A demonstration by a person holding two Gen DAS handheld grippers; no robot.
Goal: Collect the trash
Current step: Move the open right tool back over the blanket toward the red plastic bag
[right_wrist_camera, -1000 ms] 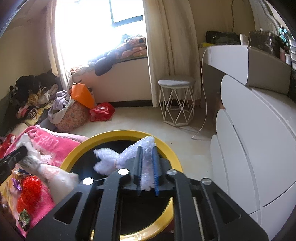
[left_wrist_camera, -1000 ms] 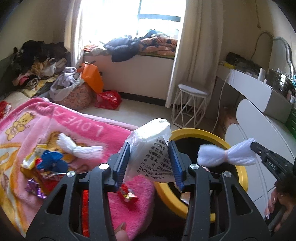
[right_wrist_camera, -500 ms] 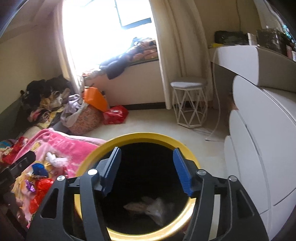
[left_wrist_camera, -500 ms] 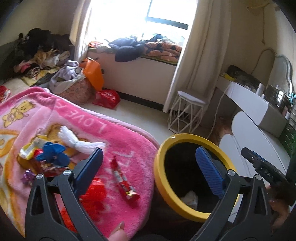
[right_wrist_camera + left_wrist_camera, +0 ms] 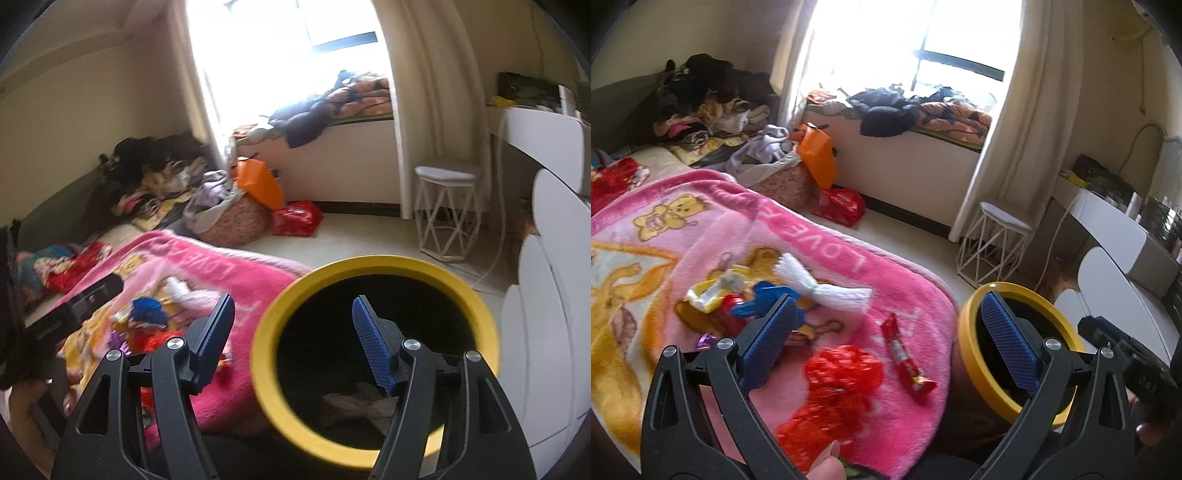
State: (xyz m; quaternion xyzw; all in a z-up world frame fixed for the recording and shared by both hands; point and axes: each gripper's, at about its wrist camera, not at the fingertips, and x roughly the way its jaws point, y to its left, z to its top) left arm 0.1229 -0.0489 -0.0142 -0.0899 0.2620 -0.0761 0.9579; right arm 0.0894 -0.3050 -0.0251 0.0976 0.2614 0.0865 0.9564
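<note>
A yellow-rimmed black bin [image 5: 967, 332] [image 5: 369, 266] stands beside the bed, with pale trash [image 5: 354, 406] lying at its bottom. My left gripper [image 5: 886, 332] is open and empty above the pink blanket [image 5: 831, 254]. Under it lie a red mesh piece [image 5: 842, 384], a red wrapper [image 5: 905, 358], a white tassel [image 5: 827, 284], a blue scrap [image 5: 761, 299] and a yellow wrapper [image 5: 705, 295]. My right gripper [image 5: 291, 343] is open and empty, straddling the bin's left rim.
A white wire stool [image 5: 993, 243] [image 5: 447, 210] stands by the curtain. White drawers [image 5: 546, 295] are at the right. A basket of clothes [image 5: 232, 218], an orange bag [image 5: 816, 158] and a red bag [image 5: 842, 206] sit on the floor by the window seat.
Both grippers let go of their trash over the bin and opened. Both have since swung left, the left gripper onto the blanket, the right to the bin's left rim.
</note>
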